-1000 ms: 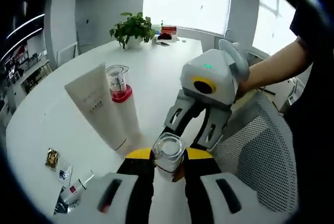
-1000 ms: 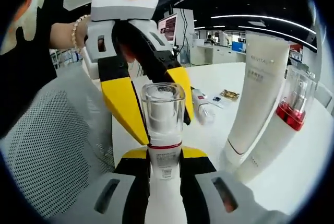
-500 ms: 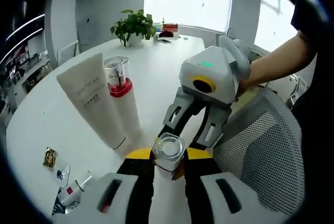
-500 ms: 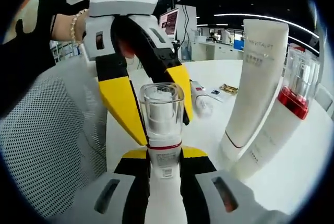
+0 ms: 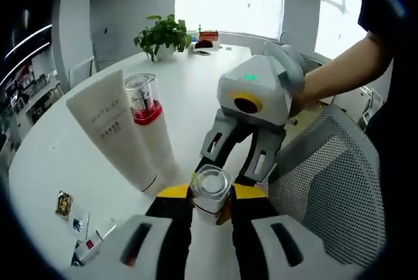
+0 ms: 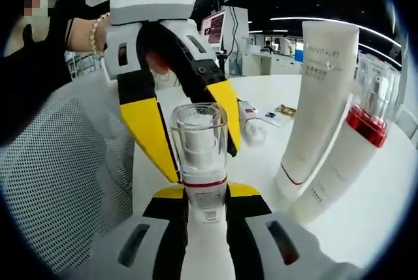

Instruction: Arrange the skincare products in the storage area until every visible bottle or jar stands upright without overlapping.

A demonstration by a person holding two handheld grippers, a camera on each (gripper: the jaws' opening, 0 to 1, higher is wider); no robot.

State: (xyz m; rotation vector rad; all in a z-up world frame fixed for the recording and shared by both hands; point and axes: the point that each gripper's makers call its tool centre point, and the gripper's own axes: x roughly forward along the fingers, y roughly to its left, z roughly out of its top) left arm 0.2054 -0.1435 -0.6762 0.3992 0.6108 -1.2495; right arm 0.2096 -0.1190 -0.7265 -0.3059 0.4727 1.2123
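A white pump bottle [image 6: 199, 136] with a clear cap and a red ring rises between my right gripper's [image 6: 199, 195] jaws, which are shut on its body. My left gripper [image 6: 199, 156] comes in from above, and its yellow jaws press on both sides of the clear cap. In the left gripper view I look down on the same cap [image 5: 210, 188], pinched between the left gripper's [image 5: 210, 195] yellow tips, with the right gripper [image 5: 228, 169] reaching in from beyond. A tall white tube [image 5: 111, 130] [image 6: 317, 97] and a red-collared pump bottle [image 5: 147, 117] [image 6: 353, 149] stand side by side on the white table [image 5: 196, 84].
A grey mesh chair [image 5: 326, 182] [image 6: 59, 182] is close beside the grippers, at the table's edge. Small sachets [image 5: 65, 203] [image 6: 284, 118] and a small tube lying flat [image 6: 251, 130] rest on the table. A potted plant [image 5: 163, 32] stands at the far side.
Both views have shifted slightly with the hands. The pump bottle stays held between both grippers, and the tube and red-collared bottle have not moved.
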